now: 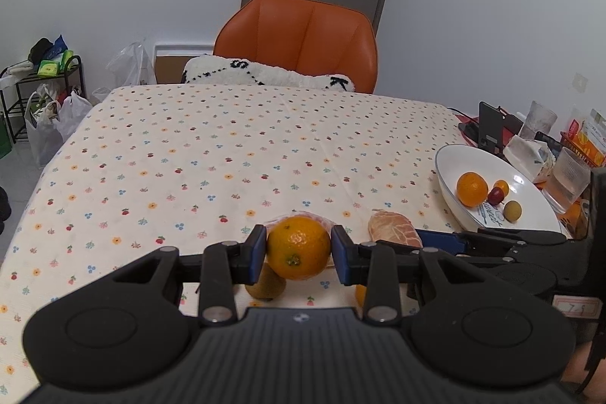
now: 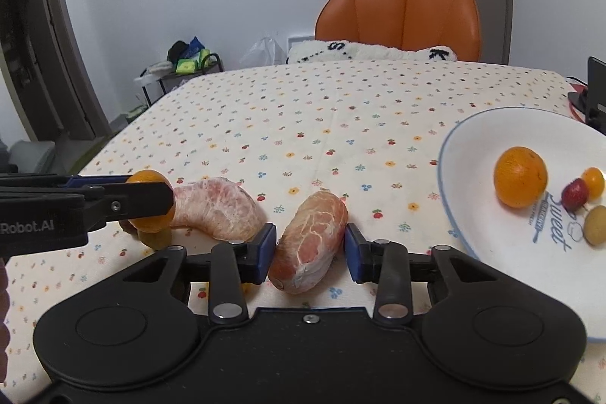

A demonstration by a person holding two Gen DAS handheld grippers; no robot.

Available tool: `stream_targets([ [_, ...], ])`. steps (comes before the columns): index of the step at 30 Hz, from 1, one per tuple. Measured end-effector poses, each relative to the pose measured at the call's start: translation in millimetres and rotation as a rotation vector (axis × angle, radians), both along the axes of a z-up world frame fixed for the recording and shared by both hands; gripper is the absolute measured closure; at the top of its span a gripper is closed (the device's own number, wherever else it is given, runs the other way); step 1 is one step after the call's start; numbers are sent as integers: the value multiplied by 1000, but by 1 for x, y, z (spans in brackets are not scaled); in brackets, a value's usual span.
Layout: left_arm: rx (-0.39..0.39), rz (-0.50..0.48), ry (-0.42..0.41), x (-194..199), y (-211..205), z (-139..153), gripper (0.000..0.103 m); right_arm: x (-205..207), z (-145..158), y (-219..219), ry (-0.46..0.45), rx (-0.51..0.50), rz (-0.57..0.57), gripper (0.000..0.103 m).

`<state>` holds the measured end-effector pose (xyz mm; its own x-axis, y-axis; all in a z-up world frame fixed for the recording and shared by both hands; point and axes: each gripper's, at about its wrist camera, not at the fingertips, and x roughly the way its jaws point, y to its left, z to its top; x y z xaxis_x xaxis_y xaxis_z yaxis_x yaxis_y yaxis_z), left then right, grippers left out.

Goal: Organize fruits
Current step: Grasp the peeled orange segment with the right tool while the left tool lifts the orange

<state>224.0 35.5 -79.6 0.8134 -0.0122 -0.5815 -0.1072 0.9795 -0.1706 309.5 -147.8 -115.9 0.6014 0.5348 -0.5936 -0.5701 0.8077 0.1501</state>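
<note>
A table w/ flower-print cloth is seen; an orange chair w/ a white cushion stands at its far edge. At the table's right a white plate holds an orange, a small orange fruit, a small red fruit & a yellowish one. Cups & packets are crowded behind the plate; a rack w/ bags is seen on the floor at left.

The left gripper is clamped on a second orange, pads pressed on both sides, stem-end dimple turned toward the camera & downward. It is held above the cloth near the front edge. Just below it a brownish-green fruit, prob. a kiwi, lies on the cloth; a peeled pomelo wedge lies just behind it, curved, pale pink w/ white pith.

Another pomelo segment, pinkish-orange w/ white veins, lies between the fingers of the right gripper. Its long axis runs from near-left to far-right, the thick end nearer the camera. The jaws are apart: left pad touching or nearly so, right pad clear of it. The plate lies near, to its right.
</note>
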Motion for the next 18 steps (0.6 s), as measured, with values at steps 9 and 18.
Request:
stream_targets([
  [9, 9, -25, -24, 0, -14, 10, 68, -8, 20, -20, -41, 56, -17, 67],
  [18, 20, -62, -54, 3, -35, 21, 68, -11, 27, -46, -53, 85, -63, 83],
])
